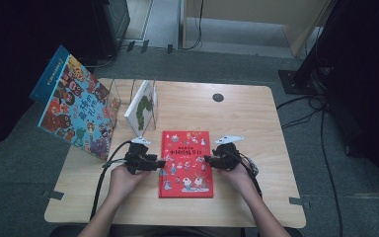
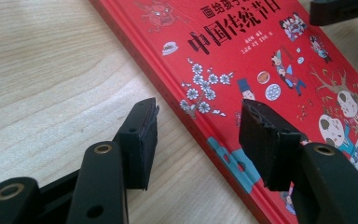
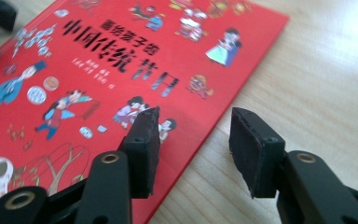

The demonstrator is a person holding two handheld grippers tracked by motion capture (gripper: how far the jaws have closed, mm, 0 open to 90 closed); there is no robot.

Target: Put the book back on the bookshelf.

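Both forearms are seen coming in from the bottom of the high view, angled inward toward each other. The left claw [image 1: 161,163] is held low in the left hand [image 1: 123,177] at the left edge of the red picture book [image 1: 186,163], its jaws pointed toward that book. The right claw [image 1: 208,159] is held in the right hand [image 1: 238,174] at the book's right edge, pointed the opposite way. In each gripper view, the jaws are seen standing apart, one over the book's cover and one over the tabletop [image 1: 256,118] beside it, with nothing clamped.
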